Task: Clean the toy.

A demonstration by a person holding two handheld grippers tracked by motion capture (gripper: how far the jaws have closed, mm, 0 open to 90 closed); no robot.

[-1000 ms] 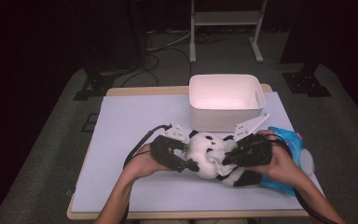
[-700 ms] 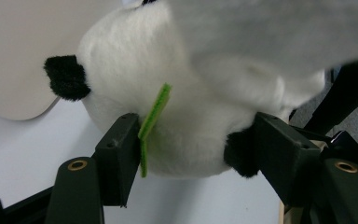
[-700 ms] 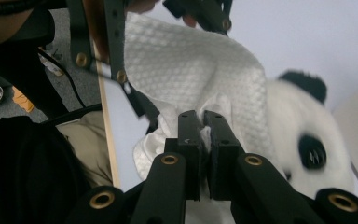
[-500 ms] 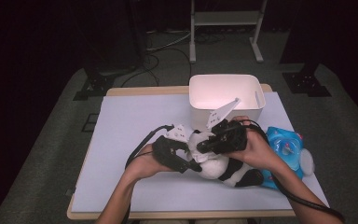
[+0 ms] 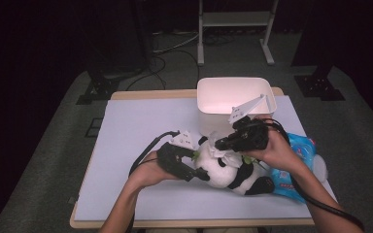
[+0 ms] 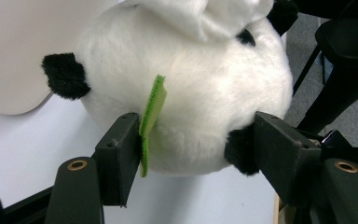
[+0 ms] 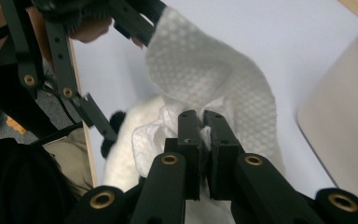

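Item: plush panda [image 5: 226, 167], lying on its side on the white table mat [image 5: 126, 126], in front of the white bin [image 5: 233, 99]. All positions below are given relative to the panda.

Left gripper [image 5: 194, 172]: at the panda's head end, jaws clamped on the round white head, one to each side. A green felt leaf [image 6: 151, 116] was caught against one jaw; a black ear [image 6: 63, 74] stood clear of the grip.

Right gripper [image 5: 221, 143]: above the panda's head, jaws pinched shut on a wad of white embossed wipe [image 7: 205, 79]. The wipe draped down over the top of the head and touched the fur.

Blue wipes pack [image 5: 291, 162]: just beside the panda's rear, on the side away from the left gripper, partly under the right forearm.

White bin: just behind the panda, interior appearing empty as far as it showed.

Progress, as judged: the work in hand appeared to be wiping the toy. Done: toy steadied, wipe drawn and brought onto the head. Left: the body and legs looked untouched, and the wipe was not yet discarded, presumably into the bin.
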